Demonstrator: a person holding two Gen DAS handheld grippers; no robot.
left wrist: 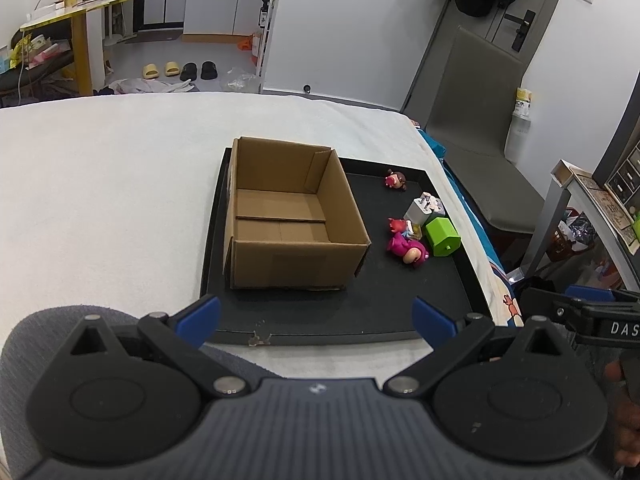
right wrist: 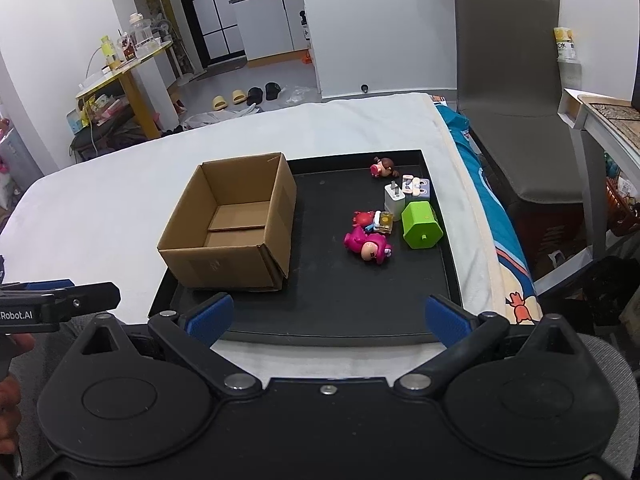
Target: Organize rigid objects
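Observation:
An open, empty cardboard box stands on the left part of a black tray. On the tray's right part lie a pink bear figure, a small red figure, a green block, a white plug and a small brown-haired figure. My left gripper and right gripper are both open and empty, near the tray's front edge.
The tray sits on a white cloth-covered table. A grey chair stands right of the table. A blue patterned cloth hangs along the table's right edge.

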